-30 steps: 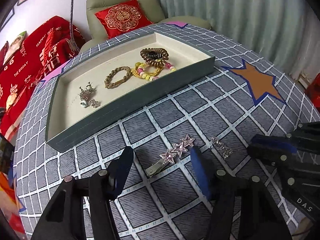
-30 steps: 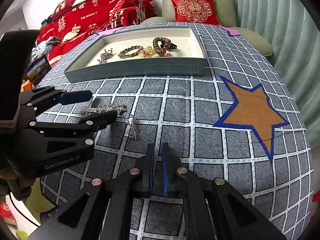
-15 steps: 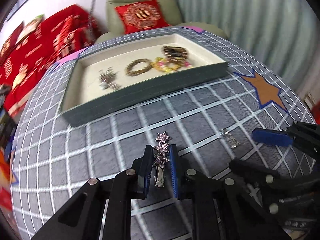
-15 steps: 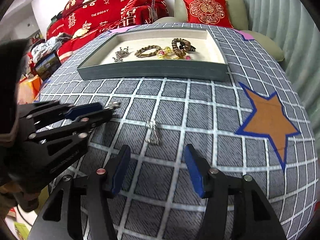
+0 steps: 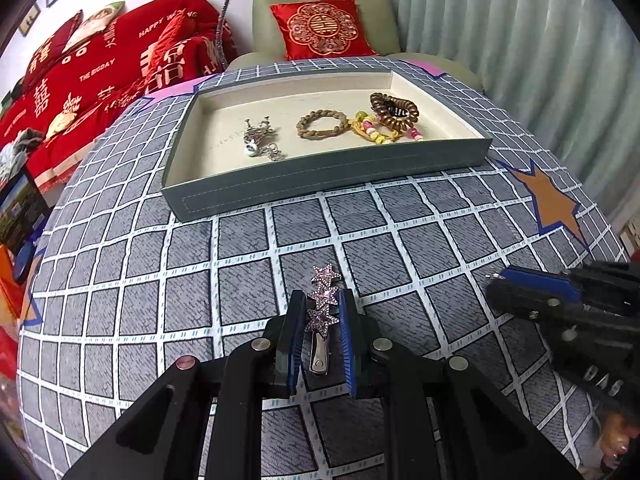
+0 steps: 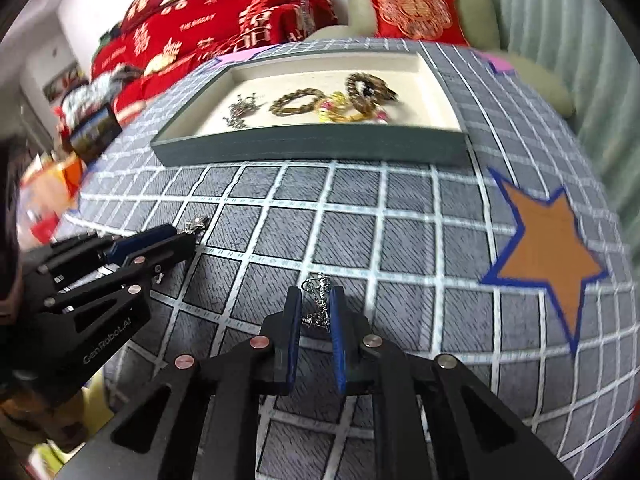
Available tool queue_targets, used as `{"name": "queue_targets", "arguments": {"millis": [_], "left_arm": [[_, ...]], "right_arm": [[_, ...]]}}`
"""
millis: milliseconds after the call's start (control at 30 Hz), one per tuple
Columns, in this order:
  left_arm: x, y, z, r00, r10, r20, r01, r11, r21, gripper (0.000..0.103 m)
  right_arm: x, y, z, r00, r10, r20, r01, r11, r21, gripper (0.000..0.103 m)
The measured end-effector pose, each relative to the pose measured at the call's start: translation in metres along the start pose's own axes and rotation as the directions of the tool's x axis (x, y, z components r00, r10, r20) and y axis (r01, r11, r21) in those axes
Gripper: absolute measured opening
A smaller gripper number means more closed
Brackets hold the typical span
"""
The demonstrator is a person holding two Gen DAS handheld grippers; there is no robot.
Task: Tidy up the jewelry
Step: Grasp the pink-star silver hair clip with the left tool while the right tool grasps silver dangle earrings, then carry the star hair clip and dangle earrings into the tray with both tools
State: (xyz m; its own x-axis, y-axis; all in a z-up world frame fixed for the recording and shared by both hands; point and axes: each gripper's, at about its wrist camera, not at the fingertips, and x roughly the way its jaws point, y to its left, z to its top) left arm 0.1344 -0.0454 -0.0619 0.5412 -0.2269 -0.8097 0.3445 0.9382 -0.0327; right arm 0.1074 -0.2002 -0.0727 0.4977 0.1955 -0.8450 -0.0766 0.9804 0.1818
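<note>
My left gripper (image 5: 321,300) is shut on a pink star hair clip (image 5: 322,308), held just above the checked tablecloth. My right gripper (image 6: 315,298) is shut on a silver dangling earring (image 6: 316,304) close to the cloth. In the right wrist view the left gripper (image 6: 188,236) sits at the left with the clip's star tip (image 6: 198,223) sticking out. A grey tray (image 5: 320,176) with a cream lining lies beyond, holding silver earrings (image 5: 260,140), a braided bracelet (image 5: 322,124), a yellow beaded bracelet (image 5: 376,130) and a brown coil hair tie (image 5: 394,108).
An orange star patch (image 6: 548,240) marks the cloth at the right. A green armchair with a red cushion (image 5: 320,28) stands behind the table, a red-covered sofa (image 5: 100,76) at the left. Curtains hang at the right.
My left gripper closed on the star clip and brought it toward the tray. My right gripper opened, moved onto the silver earring and closed on it.
</note>
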Motion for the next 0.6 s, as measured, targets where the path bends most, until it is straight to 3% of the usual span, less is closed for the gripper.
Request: {"name": "queue_targets", "arguments": {"millis": [233,600], "left_arm": [[-0.015,0.010,0.000,0.999,-0.026,0.025,0.028,0.997,-0.074,0.027],[-0.030,0.015,0.004,0.998,-0.026,0.054,0.032,0.994,-0.101,0.027]], "right_arm": [[-0.010,-0.025,-0.004,0.999,0.048,-0.008,-0.047,0.992,0.113,0.015],[-0.023,-0.035,-0.001,0.997,0.078,0.021,-0.080,0.984,0.157,0.015]]}}
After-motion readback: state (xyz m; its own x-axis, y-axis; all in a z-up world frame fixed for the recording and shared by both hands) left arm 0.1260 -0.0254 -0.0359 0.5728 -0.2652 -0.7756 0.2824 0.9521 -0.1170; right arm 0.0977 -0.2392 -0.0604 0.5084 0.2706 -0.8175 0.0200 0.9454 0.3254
